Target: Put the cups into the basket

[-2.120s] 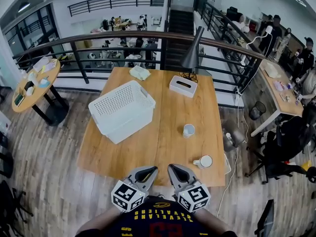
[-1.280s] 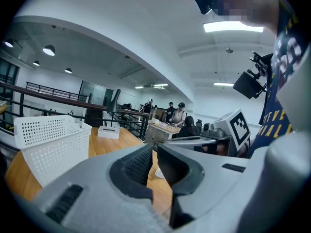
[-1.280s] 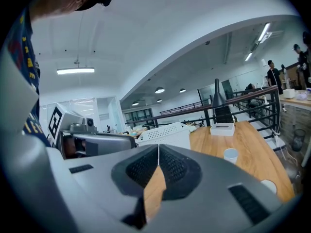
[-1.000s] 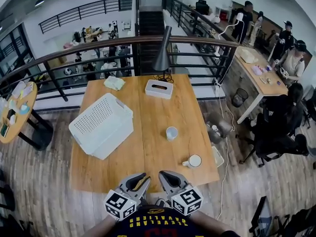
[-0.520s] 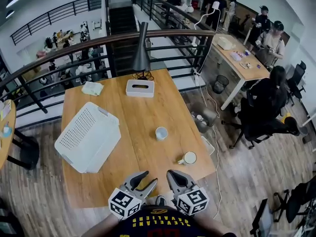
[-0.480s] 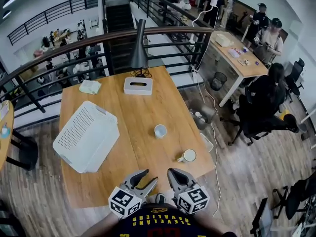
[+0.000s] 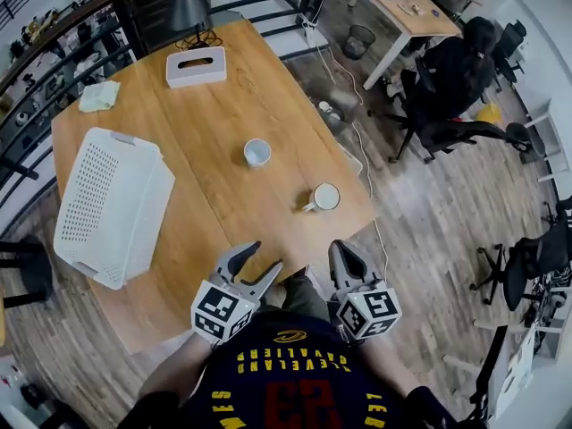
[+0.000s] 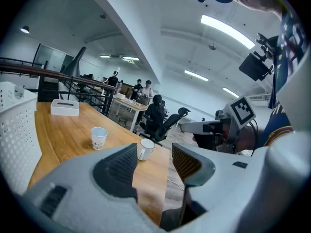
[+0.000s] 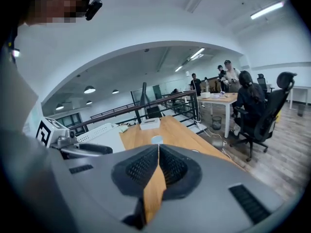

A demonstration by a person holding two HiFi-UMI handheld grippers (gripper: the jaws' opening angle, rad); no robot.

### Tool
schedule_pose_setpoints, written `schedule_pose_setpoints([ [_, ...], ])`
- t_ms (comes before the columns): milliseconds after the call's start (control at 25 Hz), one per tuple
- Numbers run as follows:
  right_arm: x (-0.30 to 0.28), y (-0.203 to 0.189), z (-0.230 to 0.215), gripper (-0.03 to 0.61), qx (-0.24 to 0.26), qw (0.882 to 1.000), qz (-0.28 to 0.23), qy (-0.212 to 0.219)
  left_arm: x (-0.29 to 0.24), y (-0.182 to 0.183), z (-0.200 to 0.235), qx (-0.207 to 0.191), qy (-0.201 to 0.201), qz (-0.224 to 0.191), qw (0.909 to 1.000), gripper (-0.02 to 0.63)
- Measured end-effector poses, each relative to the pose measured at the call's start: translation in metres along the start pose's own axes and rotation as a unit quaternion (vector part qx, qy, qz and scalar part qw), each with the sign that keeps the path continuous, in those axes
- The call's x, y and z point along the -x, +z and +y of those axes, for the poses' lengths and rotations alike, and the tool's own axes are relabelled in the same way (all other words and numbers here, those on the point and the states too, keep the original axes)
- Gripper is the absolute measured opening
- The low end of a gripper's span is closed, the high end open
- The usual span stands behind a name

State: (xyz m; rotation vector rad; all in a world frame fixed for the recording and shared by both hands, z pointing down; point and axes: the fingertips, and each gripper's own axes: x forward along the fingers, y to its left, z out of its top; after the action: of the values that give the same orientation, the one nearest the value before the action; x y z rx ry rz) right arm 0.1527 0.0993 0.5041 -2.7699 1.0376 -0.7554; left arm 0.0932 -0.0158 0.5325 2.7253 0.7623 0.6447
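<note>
Left gripper (image 7: pixel 264 257) just opening, empty | right gripper (image 7: pixel 342 250) closed | wooden table (image 7: pixel 201 155), plank floor (image 7: pixel 429 231)

Dark shirt (image 7: pixel 286 381), yellow lettering, red numerals; grey left gripper (image 7: pixel 265 256) and right gripper (image 7: pixel 340 248), each marked with black-and-white squares

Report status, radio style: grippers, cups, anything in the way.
Left gripper empty, jaws just been opening; right gripper shut, empty. Paper cup and mug on table, outside basket. Nothing blocks the cups.
</note>
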Motion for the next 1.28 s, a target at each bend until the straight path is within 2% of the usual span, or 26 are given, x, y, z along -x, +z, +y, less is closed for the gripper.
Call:
schedule_pose_setpoints([
  [160,-0.009,0.002,-0.028,0.017,-0.018,1.0,0.0,-0.009,-0.025,-0.001,0.004,-0.01,-0.003,0.019,0.9998,0.223],
  [520,-0.041,0.027,-0.08,0.017,-0.024,0.999,0.007,0.038,-0.101,-0.004,0.018,-0.032,0.026,0.068,0.9968,0.247],
  [600,-0.05,0.029,-0.093,0.017,-0.024,0.999,0.012,0.044,-0.113,-0.003,0.035,-0.034,0.053,0.071,0.9955,0.247],
  [800,-0.072,0.034,-0.121,0.017,-0.021,0.997,0.031,0.062,-0.127,-0.003,0.111,-0.008,0.17,0.065,0.9832,0.26],
  [960,-0.089,0.042,-0.135,0.017,-0.007,0.996,0.046,0.079,-0.137,-0.007,0.166,0.01,0.247,0.059,0.9672,0.305],
  [1080,-0.099,0.042,-0.146,0.017,0.007,0.994,0.064,0.089,-0.141,-0.016,0.203,0.023,0.304,0.055,0.9508,0.377],
  [1160,-0.105,0.044,-0.153,0.017,0.017,0.993,0.073,0.093,-0.148,-0.02,0.221,0.031,0.32,0.052,0.9453,0.391],
  [1280,-0.113,0.048,-0.163,0.017,0.022,0.992,0.082,0.096,-0.16,-0.028,0.239,0.044,0.325,0.052,0.9433,0.391],
])
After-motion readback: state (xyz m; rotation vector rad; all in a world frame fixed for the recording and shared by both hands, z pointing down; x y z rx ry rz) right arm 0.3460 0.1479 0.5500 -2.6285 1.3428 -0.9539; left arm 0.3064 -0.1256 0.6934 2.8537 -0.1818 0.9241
